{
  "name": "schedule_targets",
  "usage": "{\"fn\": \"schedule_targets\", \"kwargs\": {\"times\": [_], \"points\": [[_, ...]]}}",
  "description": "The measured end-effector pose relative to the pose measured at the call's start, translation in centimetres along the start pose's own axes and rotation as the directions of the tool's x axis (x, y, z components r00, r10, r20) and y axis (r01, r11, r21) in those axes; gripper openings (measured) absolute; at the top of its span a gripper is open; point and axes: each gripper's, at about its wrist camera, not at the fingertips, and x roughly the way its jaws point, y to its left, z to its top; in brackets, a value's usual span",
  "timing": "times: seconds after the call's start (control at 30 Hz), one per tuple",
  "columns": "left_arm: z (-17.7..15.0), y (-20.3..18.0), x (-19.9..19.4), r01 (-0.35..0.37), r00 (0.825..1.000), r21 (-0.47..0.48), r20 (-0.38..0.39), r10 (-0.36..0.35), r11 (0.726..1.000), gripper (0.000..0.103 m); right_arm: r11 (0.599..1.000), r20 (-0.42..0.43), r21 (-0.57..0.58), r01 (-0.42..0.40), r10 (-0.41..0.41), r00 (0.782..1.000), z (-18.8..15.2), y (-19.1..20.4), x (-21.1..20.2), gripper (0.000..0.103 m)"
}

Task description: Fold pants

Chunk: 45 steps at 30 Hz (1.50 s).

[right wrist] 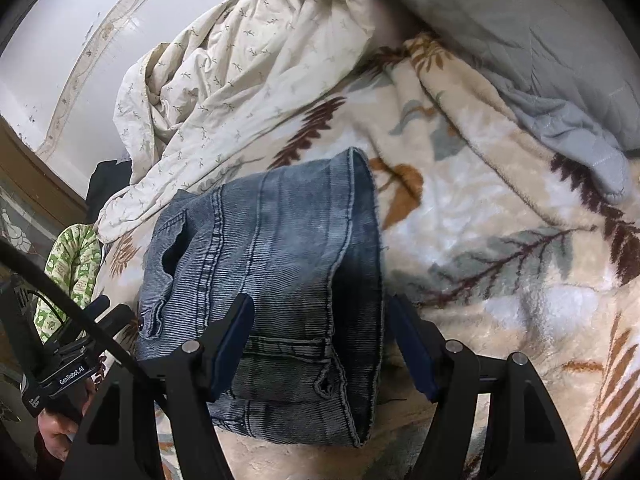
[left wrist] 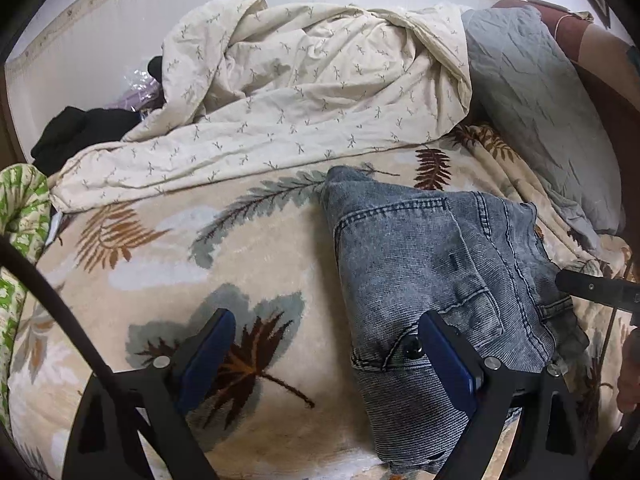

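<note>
One leaf-print blanket (left wrist: 280, 280) covers the bed under your tongs; one cream duvet (left wrist: 300, 92) heaps beyond, one grey pillow (left wrist: 532, 112) alongside. One folded pants (right wrist: 272, 280) bundle sits between your wide right tongs (right wrist: 322, 342); left tongs (left wrist: 322, 354) wide, empty.

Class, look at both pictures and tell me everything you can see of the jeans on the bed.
The jeans are faded blue denim, folded into a compact bundle lying flat on the leaf-patterned blanket. Stitched seams, a back pocket, belt loops, the waistband and a dark button show. The cream quilt lies just behind them. The right claw stands open astride their near end, pads not pressing; the left claw is open at their edge.
</note>
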Motion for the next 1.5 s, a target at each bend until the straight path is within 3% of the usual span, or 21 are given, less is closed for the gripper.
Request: {"fn": "schedule_targets", "kwargs": {"times": [0.23, 0.57, 0.8, 0.97, 1.13, 1.3, 1.5], "points": [[-0.1, 0.1, 0.4, 0.009, 1.0, -0.009, -0.014, -0.009, 1.0, 0.095, 1.0, -0.004, 0.008, -0.016, 0.016, 1.0, 0.0, -0.2, 0.2, 0.071], [-0.3, 0.5, 1.4, 0.088, 0.994, -0.078, -0.056, -0.093, 0.993, 0.095, 0.999, -0.005, 0.029, -0.037, 0.038, 0.999, -0.1, -0.8, 0.4, 0.071], [-0.6, 0.5, 2.3, 0.195, 0.973, -0.148, -0.097, -0.21, 0.97, 0.096, 0.995, -0.024, 0.07, -0.066, 0.068, 0.997, -0.1, -1.3, 0.9, 0.071], [-0.7, 0.7, 3.2, 0.28, 0.942, -0.216, -0.129, -0.311, 0.935, 0.096, 0.986, -0.077, 0.129, -0.104, 0.115, 0.99, -0.3, -1.9, 2.3, 0.072], [-1.0, -0.1, 3.9, 0.303, 0.928, -0.203, -0.158, -0.337, 0.931, 0.096, 0.979, -0.084, 0.155, -0.135, 0.149, 0.985, -0.3, -1.9, 2.5, 0.073], [-1.1, 0.2, 4.4, 0.37, 0.89, -0.268, -0.173, -0.423, 0.889, 0.097, 0.973, -0.093, 0.145, -0.178, 0.193, 0.977, -0.2, -1.5, 2.1, 0.073], [-1.2, -1.2, 4.6, 0.366, 0.897, -0.196, -0.187, -0.401, 0.91, 0.097, 0.973, -0.121, 0.172, -0.151, 0.173, 0.977, 0.1, -2.6, 1.9, 0.073]]}}
